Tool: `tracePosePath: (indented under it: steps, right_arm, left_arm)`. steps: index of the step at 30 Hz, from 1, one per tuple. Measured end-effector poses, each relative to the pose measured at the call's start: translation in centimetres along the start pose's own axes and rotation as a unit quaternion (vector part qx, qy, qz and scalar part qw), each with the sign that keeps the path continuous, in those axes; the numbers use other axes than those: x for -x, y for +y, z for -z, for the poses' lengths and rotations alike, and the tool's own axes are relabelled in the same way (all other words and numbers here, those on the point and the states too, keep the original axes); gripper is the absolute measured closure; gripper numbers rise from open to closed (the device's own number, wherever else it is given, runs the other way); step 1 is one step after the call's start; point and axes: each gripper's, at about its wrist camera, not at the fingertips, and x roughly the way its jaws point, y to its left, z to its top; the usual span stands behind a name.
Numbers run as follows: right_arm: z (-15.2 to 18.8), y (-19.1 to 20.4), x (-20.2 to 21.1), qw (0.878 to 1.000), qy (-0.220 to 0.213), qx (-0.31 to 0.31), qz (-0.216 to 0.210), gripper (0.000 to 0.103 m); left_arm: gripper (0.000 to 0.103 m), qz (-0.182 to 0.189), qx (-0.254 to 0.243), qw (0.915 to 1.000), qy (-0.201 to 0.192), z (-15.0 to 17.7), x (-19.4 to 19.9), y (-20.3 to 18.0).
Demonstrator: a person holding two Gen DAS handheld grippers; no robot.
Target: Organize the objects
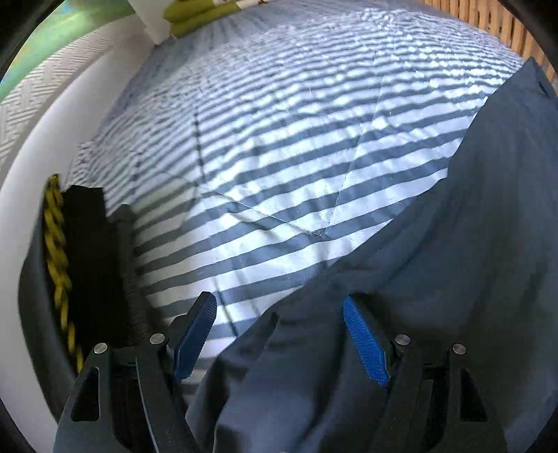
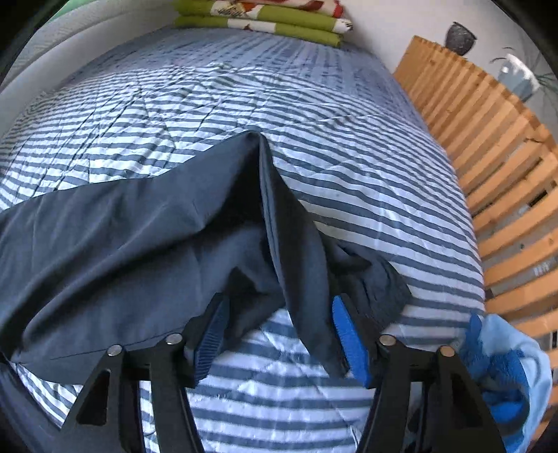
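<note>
A dark blue garment [image 1: 436,278] lies on the blue-and-white striped bedspread [image 1: 279,156]. In the left wrist view my left gripper [image 1: 279,310] is open, and the garment's edge lies between its blue pads [image 1: 362,341]. In the right wrist view the same garment [image 2: 122,237] spreads to the left, with a raised fold running down between the jaws. My right gripper [image 2: 279,313] is open around that fold, with the striped bedspread [image 2: 279,400] below it.
Folded green, white and red cloths [image 2: 265,17] are stacked at the head of the bed. A wooden slatted frame [image 2: 488,146] runs along the right. A light blue towel [image 2: 505,376] lies at the right. A black and yellow item [image 1: 69,261] sits at the left.
</note>
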Motion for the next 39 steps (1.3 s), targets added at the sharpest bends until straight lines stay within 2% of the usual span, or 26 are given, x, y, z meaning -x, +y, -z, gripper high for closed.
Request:
tracePosePath:
  steps: [3, 5, 7, 8, 9, 10, 12, 14, 15, 16, 20, 22, 24, 25, 27, 30, 39]
  right_arm:
    - [-0.9, -0.1, -1.6, 1.0, 0.0, 0.015, 0.022, 0.039]
    - [-1.4, -0.7, -2.8, 0.999, 0.008, 0.009, 0.031, 0.039]
    - [-1.6, -1.8, -3.2, 1.0, 0.005, -0.005, 0.013, 0.039]
    - [-1.7, -2.3, -3.1, 1.0, -0.001, -0.012, 0.006, 0.039]
    - [-1.8, -2.8, -3.1, 1.0, -0.004, -0.019, 0.001, 0.043]
    - [-1.8, -3.1, -3.3, 1.0, -0.003, -0.026, -0.004, 0.061]
    - [-1.9, -3.6, -3.6, 0.999, 0.01, -0.034, -0.005, 0.082]
    - [-1.9, -3.4, -3.1, 1.0, 0.004, -0.029, 0.002, 0.09]
    - [-1.9, -3.4, -2.7, 1.0, -0.001, -0.026, 0.006, 0.097]
    - [-2.0, -3.5, -2.3, 1.0, -0.005, -0.026, 0.01, 0.099]
    - [-2.0, -5.0, 0.0, 0.998, -0.026, -0.041, 0.035, 0.101]
    - [-2.0, -5.4, 1.0, 0.998, -0.036, -0.043, 0.042, 0.101]
    - [-2.0, -5.8, 1.9, 0.996, -0.044, -0.046, 0.059, 0.101]
    - [-2.1, -6.0, 2.1, 0.996, -0.048, -0.047, 0.061, 0.101]
    - [-2.1, -6.0, 2.8, 0.995, -0.053, -0.048, 0.062, 0.101]
    - [-2.1, -5.7, 3.6, 0.994, -0.059, -0.046, 0.076, 0.101]
    - [0.3, -7.3, 9.4, 0.99, -0.093, -0.06, 0.088, 0.102]
  left_arm:
    - [0.019, 0.003, -0.008, 0.9999, -0.013, 0.0, 0.1, 0.0]
    - [0.029, 0.016, -0.016, 0.9996, -0.016, 0.2, 0.2, -0.2]
    - [0.05, 0.037, -0.016, 0.9991, -0.016, 0.4, 0.3, -0.5]
    - [0.053, 0.04, -0.019, 0.9989, -0.016, 0.4, 0.4, -0.8]
    - [0.064, 0.039, -0.022, 0.9989, -0.017, 0.1, 0.4, -1.2]
    - [0.081, 0.038, -0.028, 0.9987, -0.017, 0.0, 0.5, -1.9]
    - [0.097, 0.024, -0.043, 0.9987, -0.017, 0.0, 0.6, -3.2]
    - [0.099, -0.002, -0.054, 0.9983, -0.02, 0.0, 0.7, -4.4]
    - [0.099, -0.004, -0.053, 0.9984, -0.022, 0.0, 0.8, -4.7]
    - [0.1, -0.002, -0.046, 0.9986, -0.026, 0.1, 1.2, -4.6]
    - [0.1, 0.02, -0.017, 0.9988, -0.042, 0.4, 2.7, -3.5]
    - [0.1, 0.011, -0.011, 0.9987, -0.049, 0.6, 3.4, -3.2]
    - [0.1, 0.021, -0.008, 0.998, -0.059, 0.9, 4.6, -3.0]
    - [0.1, 0.019, -0.012, 0.9978, -0.063, 1.0, 5.0, -3.1]
    - [0.1, -0.006, -0.019, 0.9975, -0.067, 0.9, 5.7, -3.0]
    - [0.1, -0.002, -0.006, 0.9961, -0.088, 0.9, 7.5, -2.7]
    - [0.1, -0.03, -0.012, 0.9908, -0.131, 3.2, 13.9, -3.2]
